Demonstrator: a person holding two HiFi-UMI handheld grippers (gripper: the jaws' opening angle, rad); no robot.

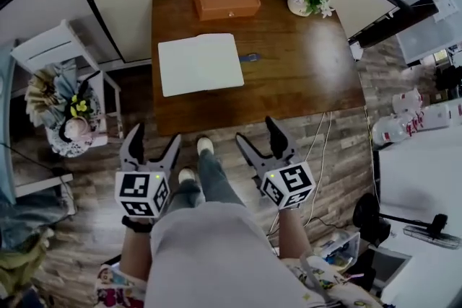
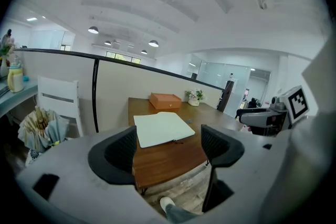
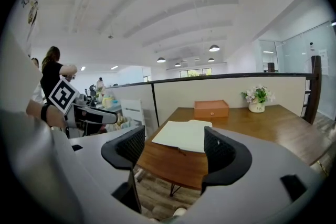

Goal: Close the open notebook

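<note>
Your left gripper (image 1: 154,137) and right gripper (image 1: 258,132) both gape wide, empty, short of the desk (image 1: 303,76) where the notebook (image 1: 200,63) lies open.

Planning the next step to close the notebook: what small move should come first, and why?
Probably carry the left gripper and right gripper forward to the notebook: both hang open, empty, short of the table.
</note>
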